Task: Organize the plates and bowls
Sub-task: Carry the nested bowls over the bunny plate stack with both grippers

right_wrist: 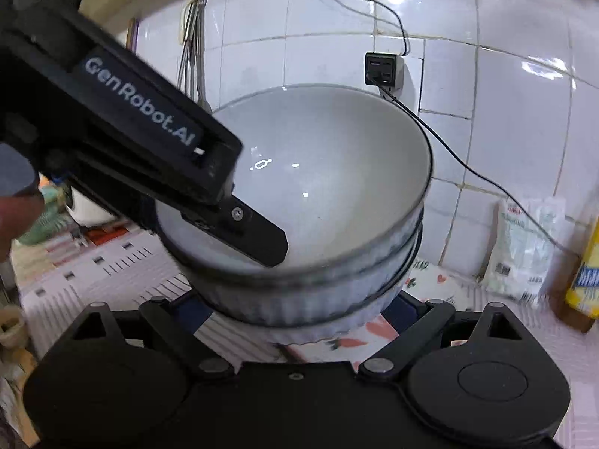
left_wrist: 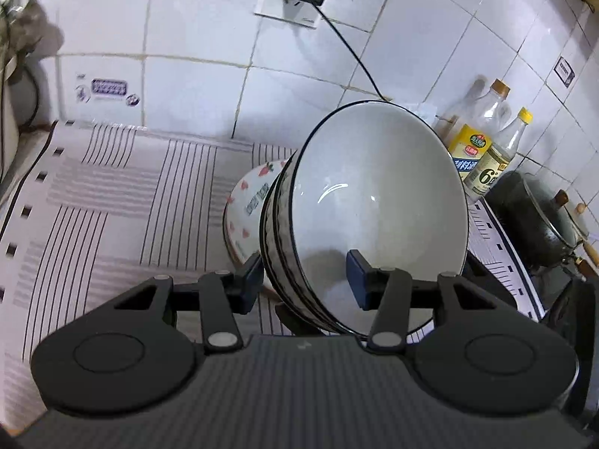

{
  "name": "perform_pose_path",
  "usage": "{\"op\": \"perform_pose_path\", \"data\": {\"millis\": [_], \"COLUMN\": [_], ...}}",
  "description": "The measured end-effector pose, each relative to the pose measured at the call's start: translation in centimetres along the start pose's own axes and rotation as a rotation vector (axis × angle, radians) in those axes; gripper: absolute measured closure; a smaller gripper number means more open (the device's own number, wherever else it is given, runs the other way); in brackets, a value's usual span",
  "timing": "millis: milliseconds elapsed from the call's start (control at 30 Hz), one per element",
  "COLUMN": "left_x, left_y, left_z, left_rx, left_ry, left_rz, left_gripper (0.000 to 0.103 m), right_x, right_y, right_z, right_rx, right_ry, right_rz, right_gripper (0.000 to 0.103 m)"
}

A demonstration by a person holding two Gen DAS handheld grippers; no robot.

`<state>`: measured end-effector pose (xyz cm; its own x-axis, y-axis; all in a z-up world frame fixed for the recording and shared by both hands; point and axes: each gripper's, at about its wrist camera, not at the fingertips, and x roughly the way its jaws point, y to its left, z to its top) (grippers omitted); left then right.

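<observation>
My left fingers (left_wrist: 305, 280) pinch wall of stacked grey bowls (left_wrist: 374, 202), one finger inside. My right fingers (right_wrist: 299, 310) clamp stack's base. Strawberry bowl (left_wrist: 249, 202) nested underneath, above striped counter (left_wrist: 112, 194).

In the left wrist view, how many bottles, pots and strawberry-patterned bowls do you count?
Bottles: 3
Pot: 1
Strawberry-patterned bowl: 1
Total: 5
</observation>
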<state>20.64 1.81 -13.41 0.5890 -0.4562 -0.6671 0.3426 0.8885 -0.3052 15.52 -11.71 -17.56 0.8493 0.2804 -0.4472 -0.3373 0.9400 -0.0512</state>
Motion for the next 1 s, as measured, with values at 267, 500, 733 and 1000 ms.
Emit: {"op": "perform_pose_path", "data": {"millis": [267, 500, 733, 1000], "left_x": [4.6, 8.7, 10.2, 11.4], "left_y": [0.1, 1.2, 0.9, 0.3], "left_z": [2.4, 4.4, 4.5, 3.8], "left_rx": [0.013, -0.026, 0.001, 0.002], "left_ry": [0.018, 0.083, 0.096, 0.106], "left_rz": [-0.009, -0.033, 0.005, 0.023], "left_gripper": [0.056, 0.055, 0.055, 0.055], "right_x": [3.4, 6.7, 8.3, 9.0], "right_y": [-3.1, -4.0, -5.1, -5.5], "right_z": [0.3, 0.1, 0.0, -1.3], "right_rx": [0.033, 0.011, 0.078, 0.064], "right_ry": [0.036, 0.099, 0.106, 0.136], "right_rz": [-0.017, -0.079, -0.073, -0.085], "right_gripper": [0.006, 0.006, 0.006, 0.006]}}
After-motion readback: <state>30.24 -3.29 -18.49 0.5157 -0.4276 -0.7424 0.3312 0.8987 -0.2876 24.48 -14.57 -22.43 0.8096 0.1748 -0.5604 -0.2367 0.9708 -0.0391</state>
